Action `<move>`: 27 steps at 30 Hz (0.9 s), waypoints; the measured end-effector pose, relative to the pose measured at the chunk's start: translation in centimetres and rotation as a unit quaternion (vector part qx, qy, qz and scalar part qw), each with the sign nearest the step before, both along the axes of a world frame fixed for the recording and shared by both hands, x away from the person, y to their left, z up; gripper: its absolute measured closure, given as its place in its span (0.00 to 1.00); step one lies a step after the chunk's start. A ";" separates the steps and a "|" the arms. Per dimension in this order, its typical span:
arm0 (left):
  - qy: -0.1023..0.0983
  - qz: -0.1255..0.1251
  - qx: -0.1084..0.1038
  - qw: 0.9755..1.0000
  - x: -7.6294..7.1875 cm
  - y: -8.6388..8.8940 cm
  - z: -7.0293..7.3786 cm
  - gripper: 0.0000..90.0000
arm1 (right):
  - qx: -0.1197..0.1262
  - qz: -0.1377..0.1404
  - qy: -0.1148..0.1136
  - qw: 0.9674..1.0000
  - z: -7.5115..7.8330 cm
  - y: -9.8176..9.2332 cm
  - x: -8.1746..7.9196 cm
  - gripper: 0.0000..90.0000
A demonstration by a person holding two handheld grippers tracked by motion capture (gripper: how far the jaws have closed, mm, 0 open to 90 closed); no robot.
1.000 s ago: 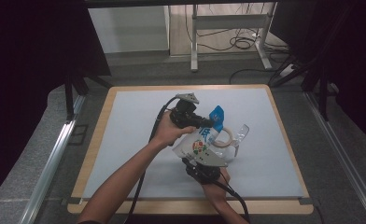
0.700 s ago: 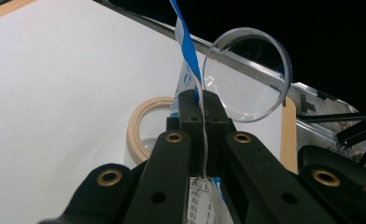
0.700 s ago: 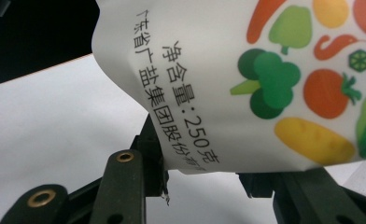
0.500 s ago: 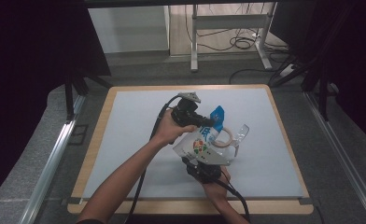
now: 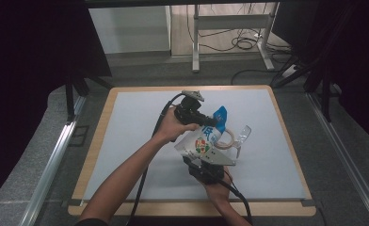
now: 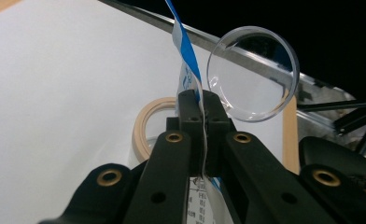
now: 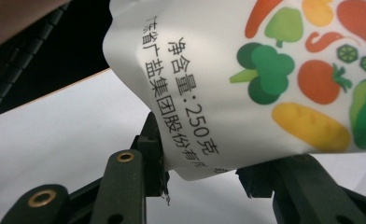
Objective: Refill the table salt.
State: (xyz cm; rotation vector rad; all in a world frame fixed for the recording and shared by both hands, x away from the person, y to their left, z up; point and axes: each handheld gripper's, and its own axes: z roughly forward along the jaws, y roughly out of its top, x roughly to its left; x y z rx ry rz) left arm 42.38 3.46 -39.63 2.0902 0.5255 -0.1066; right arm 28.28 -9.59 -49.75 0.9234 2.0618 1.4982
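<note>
Two claws gripping one printed pouch [image 5: 202, 141], contents unseen, perhaps sealed

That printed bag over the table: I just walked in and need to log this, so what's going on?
A person holds the printed bag up between two handheld grippers. The left gripper is shut on its blue top edge; the right gripper clamps its lower end. Beside the bag are a clear jar and a tan ring, above the white table.

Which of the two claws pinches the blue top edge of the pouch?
The left claw, shut flat on the pouch's blue strip; the right claw holds its white bottom end instead.
</note>
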 end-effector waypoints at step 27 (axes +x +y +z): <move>-0.001 -0.007 0.021 1.000 0.8 -1.0 0.3 1.00 | 0.042 0.009 0.019 0.999 0.9 -0.6 0.4 0.66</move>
